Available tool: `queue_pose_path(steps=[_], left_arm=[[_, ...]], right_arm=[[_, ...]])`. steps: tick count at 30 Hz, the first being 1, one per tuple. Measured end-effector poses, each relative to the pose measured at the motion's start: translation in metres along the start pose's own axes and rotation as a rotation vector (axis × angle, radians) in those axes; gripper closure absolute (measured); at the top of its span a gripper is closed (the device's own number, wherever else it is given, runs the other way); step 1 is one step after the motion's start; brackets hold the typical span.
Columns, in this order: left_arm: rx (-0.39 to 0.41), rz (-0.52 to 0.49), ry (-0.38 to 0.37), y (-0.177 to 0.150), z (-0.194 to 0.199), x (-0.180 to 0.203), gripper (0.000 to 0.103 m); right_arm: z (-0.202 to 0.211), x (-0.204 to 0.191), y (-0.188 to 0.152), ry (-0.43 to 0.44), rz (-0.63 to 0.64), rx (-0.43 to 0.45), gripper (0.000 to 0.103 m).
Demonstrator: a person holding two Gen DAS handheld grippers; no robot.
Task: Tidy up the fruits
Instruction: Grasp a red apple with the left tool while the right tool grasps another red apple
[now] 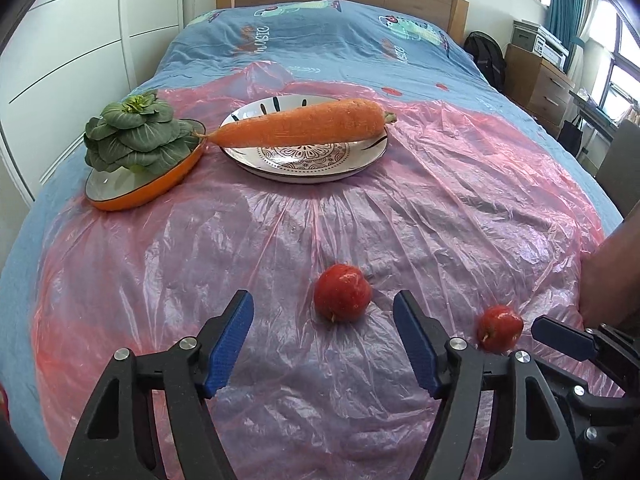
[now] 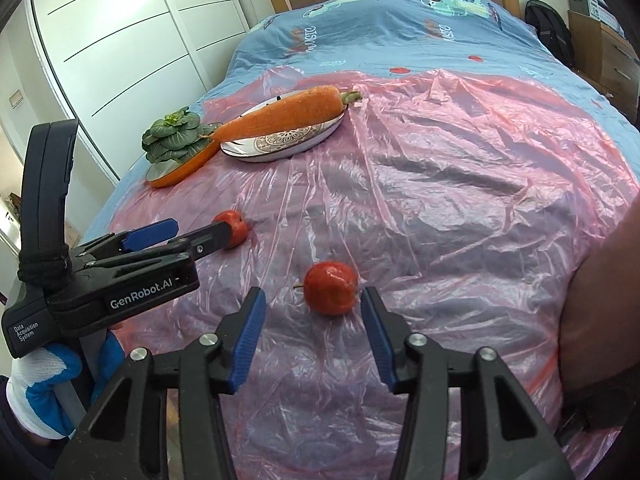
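Two small red apples lie on the pink plastic sheet. In the left wrist view, one apple point(image 1: 342, 298) sits just ahead of my open left gripper point(image 1: 324, 308), between its blue fingertips. The second apple point(image 1: 500, 328) lies to its right, next to the right gripper's finger point(image 1: 560, 338). In the right wrist view, my right gripper point(image 2: 314, 304) is open with the second apple point(image 2: 330, 288) just ahead between its fingertips. The left gripper point(image 2: 192, 232) reaches the first apple point(image 2: 236, 227). A carrot point(image 1: 296, 124) lies across a patterned plate point(image 1: 308, 160).
A green leafy vegetable point(image 1: 132, 136) sits in an orange-rimmed bowl point(image 1: 160, 184) left of the plate. The plastic sheet point(image 1: 280, 240) covers a blue bedspread point(image 1: 320, 40). A white wardrobe stands left; a wooden dresser point(image 1: 536, 76) stands right.
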State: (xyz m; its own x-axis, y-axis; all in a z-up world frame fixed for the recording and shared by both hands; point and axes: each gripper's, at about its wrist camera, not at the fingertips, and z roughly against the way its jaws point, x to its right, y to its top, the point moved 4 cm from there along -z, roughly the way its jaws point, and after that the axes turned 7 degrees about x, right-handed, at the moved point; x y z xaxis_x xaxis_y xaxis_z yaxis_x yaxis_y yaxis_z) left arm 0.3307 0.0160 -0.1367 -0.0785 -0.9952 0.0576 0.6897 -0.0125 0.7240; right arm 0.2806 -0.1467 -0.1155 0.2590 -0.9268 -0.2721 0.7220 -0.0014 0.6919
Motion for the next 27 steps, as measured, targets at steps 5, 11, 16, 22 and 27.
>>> queue_pose_path(steps=[5,11,16,22,27], left_arm=[[-0.016,-0.014,-0.026,0.001,-0.014,0.003,0.042],[-0.032,-0.027,-0.034,-0.003,-0.026,0.005,0.046],[-0.036,-0.035,-0.035,-0.005,-0.031,0.005,0.055],[-0.031,-0.041,-0.032,-0.006,-0.032,0.005,0.06],[-0.028,-0.071,-0.025,-0.007,-0.033,0.01,0.068]], right_arm=[[-0.015,0.008,0.0,0.001,-0.029,-0.017,0.027],[-0.025,0.007,-0.002,0.008,-0.012,-0.031,0.033],[-0.029,0.006,-0.004,0.008,0.0,-0.034,0.034],[-0.031,0.005,-0.006,0.008,0.007,-0.034,0.035],[-0.033,0.006,-0.007,0.011,0.007,-0.036,0.036]])
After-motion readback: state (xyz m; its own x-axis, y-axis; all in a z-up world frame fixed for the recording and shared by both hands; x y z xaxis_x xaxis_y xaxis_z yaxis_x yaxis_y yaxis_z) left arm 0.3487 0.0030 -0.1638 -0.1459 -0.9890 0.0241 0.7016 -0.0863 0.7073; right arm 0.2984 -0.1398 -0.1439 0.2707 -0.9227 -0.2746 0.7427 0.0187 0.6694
